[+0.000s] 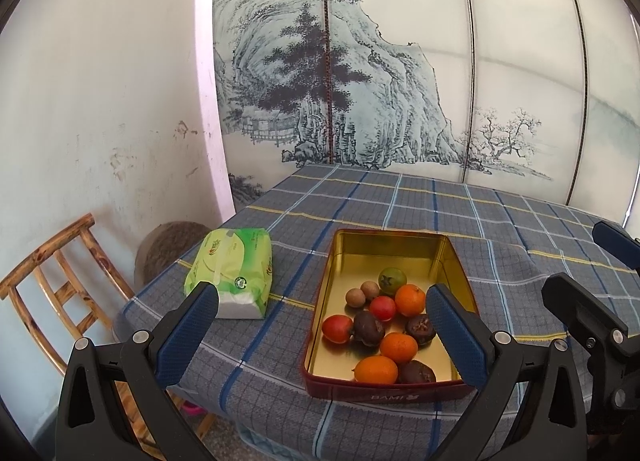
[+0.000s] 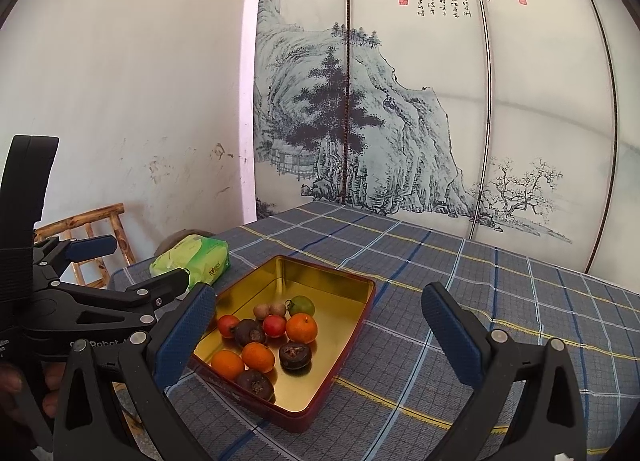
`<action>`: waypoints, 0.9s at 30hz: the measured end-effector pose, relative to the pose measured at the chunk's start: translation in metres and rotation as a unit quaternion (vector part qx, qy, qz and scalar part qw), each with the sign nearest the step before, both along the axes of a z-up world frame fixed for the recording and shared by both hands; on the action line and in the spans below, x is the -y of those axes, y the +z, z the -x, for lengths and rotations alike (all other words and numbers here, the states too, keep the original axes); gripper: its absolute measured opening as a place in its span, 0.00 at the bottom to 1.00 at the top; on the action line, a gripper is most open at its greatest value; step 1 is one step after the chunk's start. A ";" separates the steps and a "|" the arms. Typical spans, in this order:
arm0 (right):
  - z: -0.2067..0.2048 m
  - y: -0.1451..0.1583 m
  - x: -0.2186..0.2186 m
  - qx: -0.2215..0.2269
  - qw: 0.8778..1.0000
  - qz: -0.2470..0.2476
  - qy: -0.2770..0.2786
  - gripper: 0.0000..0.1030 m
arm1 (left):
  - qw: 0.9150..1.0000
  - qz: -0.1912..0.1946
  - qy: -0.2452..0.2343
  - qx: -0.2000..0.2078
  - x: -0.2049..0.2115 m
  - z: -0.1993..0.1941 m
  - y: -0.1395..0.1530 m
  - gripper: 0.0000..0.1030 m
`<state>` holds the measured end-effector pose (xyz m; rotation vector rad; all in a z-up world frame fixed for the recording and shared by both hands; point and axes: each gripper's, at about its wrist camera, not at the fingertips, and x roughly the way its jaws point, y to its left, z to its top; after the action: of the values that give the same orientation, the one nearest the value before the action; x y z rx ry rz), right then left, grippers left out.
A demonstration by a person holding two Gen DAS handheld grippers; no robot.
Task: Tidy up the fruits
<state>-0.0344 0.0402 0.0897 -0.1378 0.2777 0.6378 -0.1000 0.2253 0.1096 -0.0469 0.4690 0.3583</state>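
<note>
both grippers, left gripper and right gripper, hang spread and empty near the bench. the tin holds the fruits. a tissue pack lies left of it.

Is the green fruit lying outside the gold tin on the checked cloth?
No, the green fruit sits inside the gold tin, behind the orange and red fruits, not on the cloth.

The far half of the tin is bare gold floor, open from above. The fruits crowd its near half. At 9 o'clock from the tin, a tissue pack sits in the way. From 12 to 3 o'clock the checked cloth lies open.
</note>
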 end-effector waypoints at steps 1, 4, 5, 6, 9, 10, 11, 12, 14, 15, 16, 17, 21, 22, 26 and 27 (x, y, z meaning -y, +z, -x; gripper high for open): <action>0.000 0.000 0.000 0.000 1.000 0.000 0.000 0.99 | 1.000 0.000 0.000 0.000 -0.001 -0.001 0.000 1.00; -0.001 -0.001 -0.001 -0.002 1.000 0.001 0.001 0.99 | 1.000 0.001 0.001 -0.002 -0.001 0.001 -0.004 1.00; -0.001 -0.001 -0.001 -0.003 1.000 0.002 0.002 0.99 | 1.000 0.002 0.001 -0.002 -0.001 0.000 -0.005 1.00; -0.002 -0.001 -0.002 -0.003 1.000 0.002 0.002 0.99 | 1.000 0.002 0.001 -0.002 0.000 0.001 -0.005 1.00; -0.002 -0.001 -0.002 -0.003 1.000 0.003 0.002 0.99 | 1.000 0.002 0.002 -0.002 -0.001 0.001 -0.005 1.00; -0.002 -0.001 -0.002 -0.003 1.000 0.002 0.002 0.99 | 1.000 0.002 0.002 -0.003 0.000 0.001 -0.005 1.00; -0.002 -0.002 -0.002 -0.003 1.000 0.002 0.002 0.99 | 1.000 0.002 0.001 -0.003 -0.002 0.000 -0.005 1.00; -0.002 -0.001 -0.002 -0.003 1.000 0.002 0.003 0.99 | 1.000 0.002 0.001 -0.003 -0.002 0.000 -0.005 1.00; -0.002 -0.001 -0.002 -0.003 1.000 0.003 0.002 0.99 | 1.000 0.002 0.002 -0.003 -0.001 0.002 -0.005 1.00; -0.002 -0.001 -0.002 -0.003 1.000 0.002 0.003 0.99 | 1.000 0.002 0.001 -0.003 -0.003 0.000 -0.004 1.00; -0.002 -0.001 -0.002 -0.003 1.000 0.002 0.003 0.99 | 1.000 0.003 0.001 -0.003 -0.001 0.002 -0.005 1.00; -0.002 -0.002 -0.002 -0.003 1.000 0.002 0.003 0.99 | 1.000 0.003 0.002 -0.003 -0.004 -0.001 -0.004 1.00; -0.003 -0.001 -0.002 -0.003 1.000 0.003 0.003 0.99 | 1.000 0.004 0.001 -0.004 -0.003 -0.001 -0.004 1.00; -0.003 -0.001 -0.002 -0.003 1.000 0.003 0.003 0.99 | 1.000 0.003 0.002 -0.004 -0.004 -0.001 -0.003 1.00; -0.003 0.000 -0.002 -0.003 1.000 0.003 0.002 0.99 | 1.000 0.005 0.002 -0.004 -0.002 0.000 -0.004 1.00; -0.003 0.000 -0.002 -0.003 1.000 0.003 0.003 0.99 | 1.000 0.005 0.001 -0.004 -0.004 -0.001 -0.003 1.00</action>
<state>-0.0315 0.0421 0.0892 -0.1419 0.2855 0.6433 -0.0986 0.2295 0.1064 -0.0560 0.4790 0.3588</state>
